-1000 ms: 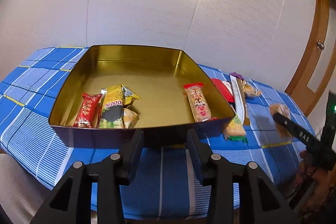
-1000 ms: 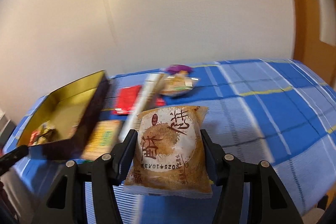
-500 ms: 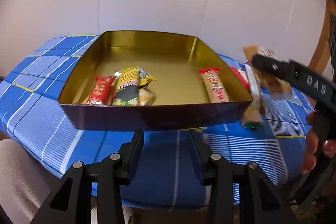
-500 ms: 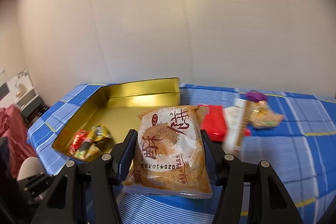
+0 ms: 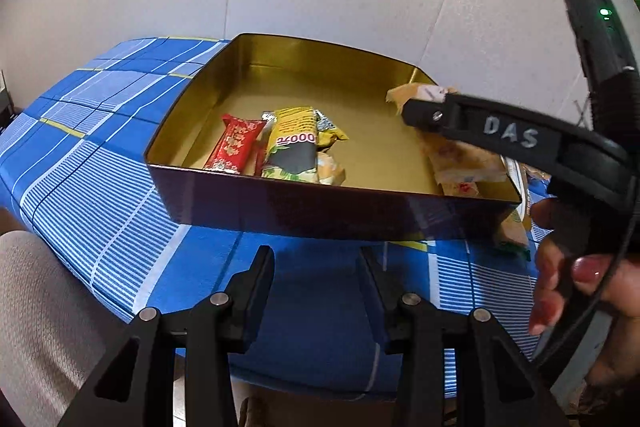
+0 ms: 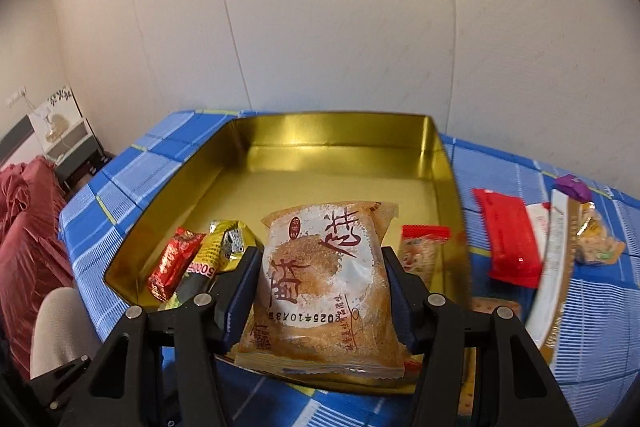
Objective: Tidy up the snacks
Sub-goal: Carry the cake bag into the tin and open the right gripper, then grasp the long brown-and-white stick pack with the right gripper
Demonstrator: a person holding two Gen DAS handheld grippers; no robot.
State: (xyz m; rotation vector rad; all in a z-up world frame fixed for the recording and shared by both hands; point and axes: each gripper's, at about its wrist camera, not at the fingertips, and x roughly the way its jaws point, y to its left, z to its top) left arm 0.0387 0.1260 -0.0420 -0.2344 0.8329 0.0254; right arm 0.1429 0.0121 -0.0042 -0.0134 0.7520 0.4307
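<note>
A gold tin box [image 5: 304, 75] [image 6: 336, 135] stands on the blue checked tablecloth. Inside lie a red snack [image 5: 236, 143] [image 6: 172, 263], a yellow-black packet [image 5: 294, 143] [image 6: 218, 251] and a red-topped cracker bar [image 6: 420, 251]. My right gripper [image 6: 322, 259] is shut on a round pastry packet [image 6: 324, 279] and holds it over the box's near right part; its arm and the packet [image 5: 460, 155] show in the left wrist view. My left gripper [image 5: 316, 267] is open and empty in front of the box's near wall.
Right of the box on the cloth lie a red packet [image 6: 512, 239], a long white-gold strip [image 6: 556, 263], a purple-topped snack [image 6: 592, 227] and a green-edged packet [image 5: 512, 231]. A wall stands behind the table. A red cushion [image 6: 24, 223] is far left.
My right gripper has carried the pastry packet left from over the cloth to above the box. My left gripper has shifted slightly left and stayed open.
</note>
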